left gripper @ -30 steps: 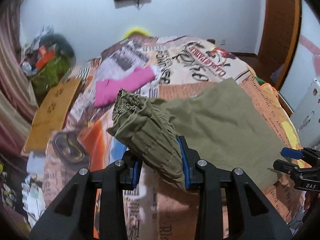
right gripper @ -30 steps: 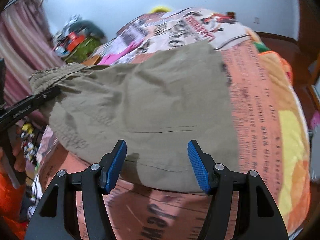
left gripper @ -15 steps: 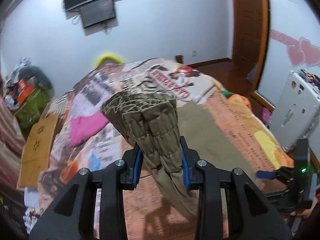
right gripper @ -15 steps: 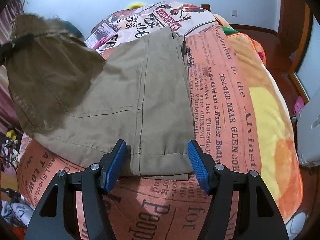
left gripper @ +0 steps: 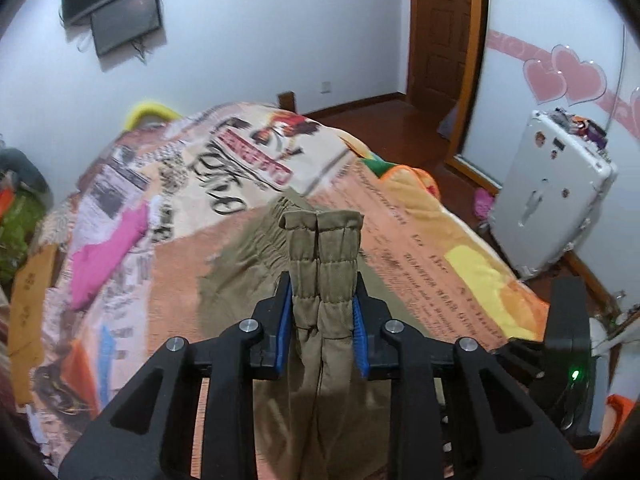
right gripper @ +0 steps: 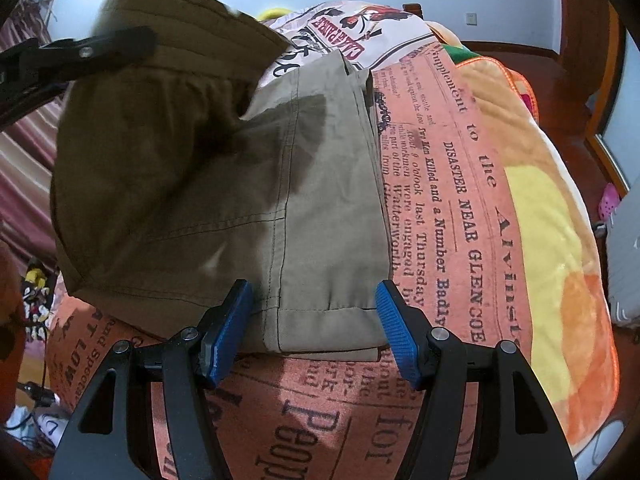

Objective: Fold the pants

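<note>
Inspecting progress, we find the pants part folded: our left gripper has its jaws clenched on the lifted waistband, our right gripper stands released astride the hems on the bed. Laying over and smoothing remain.

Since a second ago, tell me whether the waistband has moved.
Yes. The waistband, clamped in the left hand-held gripper, has risen off the bedspread and swung right.

Olive pants flat, waistband lifted.
</note>
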`<state>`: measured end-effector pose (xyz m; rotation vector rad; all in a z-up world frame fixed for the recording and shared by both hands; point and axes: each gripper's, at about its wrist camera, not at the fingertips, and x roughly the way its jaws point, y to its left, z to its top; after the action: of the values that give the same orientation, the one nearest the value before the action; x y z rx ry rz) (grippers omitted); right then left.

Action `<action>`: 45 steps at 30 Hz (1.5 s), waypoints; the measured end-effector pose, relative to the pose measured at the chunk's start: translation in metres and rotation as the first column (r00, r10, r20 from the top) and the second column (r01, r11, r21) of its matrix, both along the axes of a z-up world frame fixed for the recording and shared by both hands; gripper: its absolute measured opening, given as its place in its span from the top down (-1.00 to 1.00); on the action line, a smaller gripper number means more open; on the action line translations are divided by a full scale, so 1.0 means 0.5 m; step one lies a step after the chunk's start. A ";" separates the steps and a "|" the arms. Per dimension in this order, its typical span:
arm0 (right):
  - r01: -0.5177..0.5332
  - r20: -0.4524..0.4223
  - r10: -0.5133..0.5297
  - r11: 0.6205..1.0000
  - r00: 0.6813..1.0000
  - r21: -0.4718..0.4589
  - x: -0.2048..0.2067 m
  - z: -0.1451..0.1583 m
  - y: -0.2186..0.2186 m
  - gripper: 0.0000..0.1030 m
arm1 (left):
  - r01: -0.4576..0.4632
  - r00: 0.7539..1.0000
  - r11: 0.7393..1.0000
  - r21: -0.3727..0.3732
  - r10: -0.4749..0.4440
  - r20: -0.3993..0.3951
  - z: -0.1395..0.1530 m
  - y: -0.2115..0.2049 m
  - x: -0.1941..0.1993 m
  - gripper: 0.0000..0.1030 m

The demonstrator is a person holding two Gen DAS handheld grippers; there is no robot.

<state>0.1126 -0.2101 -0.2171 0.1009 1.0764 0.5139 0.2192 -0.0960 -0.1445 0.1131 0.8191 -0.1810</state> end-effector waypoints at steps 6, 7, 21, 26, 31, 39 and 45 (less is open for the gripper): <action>0.001 -0.002 -0.001 1.000 1.000 0.008 0.002 -0.001 -0.002 -0.17 | 0.025 0.999 0.997 -0.071 -0.027 -0.025 -0.003 -0.016 0.015 0.52; 0.002 -0.003 -0.002 1.000 1.000 0.009 0.003 -0.001 -0.002 -0.17 | 0.033 0.999 0.996 -0.077 -0.036 -0.030 -0.005 -0.019 0.018 0.52; 0.005 -0.017 -0.004 1.000 1.000 0.025 0.004 -0.011 -0.005 -0.18 | 0.139 0.983 0.986 -0.089 -0.149 -0.109 -0.060 -0.081 0.025 0.52; 0.009 -0.016 -0.008 1.000 1.000 0.014 0.003 -0.006 -0.005 -0.18 | 0.124 0.956 0.978 -0.167 -0.164 -0.245 -0.112 -0.076 0.057 0.49; 0.016 -0.017 -0.015 1.000 1.000 0.008 -0.001 0.000 -0.011 -0.18 | 0.158 0.944 0.980 -0.124 -0.186 -0.272 -0.111 -0.093 0.041 0.06; 0.067 -0.003 -0.067 0.998 0.998 -0.001 -0.024 0.028 -0.038 -0.22 | 0.106 0.984 0.991 -0.079 -0.117 -0.138 -0.042 -0.028 -0.002 -0.43; 0.099 0.062 -0.099 0.995 0.993 0.005 -0.043 0.077 -0.064 -0.23 | 0.042 0.980 0.999 0.023 -0.037 -0.193 -0.095 0.048 -0.015 -0.47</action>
<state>0.0912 -0.2418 -0.1786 0.1383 1.0047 0.4261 0.2118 -0.0720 -0.1921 0.1389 1.0133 -0.2205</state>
